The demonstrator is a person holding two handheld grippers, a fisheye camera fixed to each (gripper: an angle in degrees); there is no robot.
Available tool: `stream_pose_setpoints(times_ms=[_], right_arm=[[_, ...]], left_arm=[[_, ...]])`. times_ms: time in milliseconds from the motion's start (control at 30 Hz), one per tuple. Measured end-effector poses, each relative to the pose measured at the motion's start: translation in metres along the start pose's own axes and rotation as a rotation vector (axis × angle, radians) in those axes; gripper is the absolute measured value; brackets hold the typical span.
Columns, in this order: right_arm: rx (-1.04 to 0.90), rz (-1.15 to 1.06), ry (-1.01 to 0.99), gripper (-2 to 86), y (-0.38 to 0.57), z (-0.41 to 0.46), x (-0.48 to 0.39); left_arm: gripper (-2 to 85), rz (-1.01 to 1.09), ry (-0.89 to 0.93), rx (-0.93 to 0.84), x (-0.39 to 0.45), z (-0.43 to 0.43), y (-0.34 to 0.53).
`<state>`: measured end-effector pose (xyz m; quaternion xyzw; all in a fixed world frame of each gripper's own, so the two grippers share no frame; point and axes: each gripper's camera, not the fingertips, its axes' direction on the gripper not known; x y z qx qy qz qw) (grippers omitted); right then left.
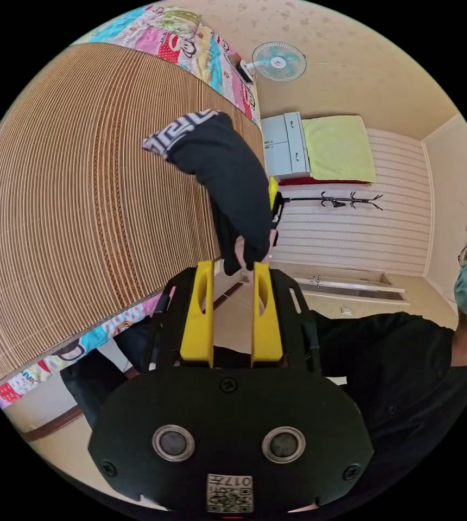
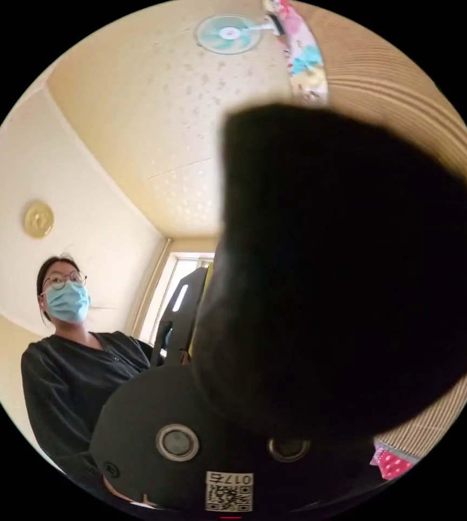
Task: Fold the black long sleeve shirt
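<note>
While the shirt (image 1: 220,179) hangs at its tips, left claw (image 1: 233,271) gapes, gripping nothing.

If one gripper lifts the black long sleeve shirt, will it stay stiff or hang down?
Probably floppy: the black long sleeve shirt droops in soft folds beside the woven bamboo mat. Likely light, since it hangs near the left gripper by a small bunch. It drapes across the right gripper view.

The black shirt (image 2: 347,277) hangs right against the right gripper view's camera, blocking the way toward the woven mat (image 2: 407,114). Beside the shirt (image 1: 228,179), the mat (image 1: 81,217) lies bare.
</note>
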<state>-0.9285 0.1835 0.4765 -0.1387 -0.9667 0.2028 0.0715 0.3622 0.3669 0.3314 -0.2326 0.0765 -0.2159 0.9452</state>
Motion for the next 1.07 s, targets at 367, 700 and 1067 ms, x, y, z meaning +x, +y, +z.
stream_pose_setpoints(times_ms=[367,700,1067], right_arm=[[0.398,0.339,0.706,7.6,0.003,-0.255,0.009],[0.865,0.697,0.818,0.8,0.213,-0.289,-0.004],[0.155,0.813,0.981,0.1,0.245,-0.145,0.031]], left_arm=[[11.0,-0.239,-0.093,-0.079,0.002,0.009,0.043],[8.0,-0.228,-0.175,-0.055,0.046,0.005,0.069],[-0.7,-0.175,-0.371,0.244,0.078,-0.110,0.154]])
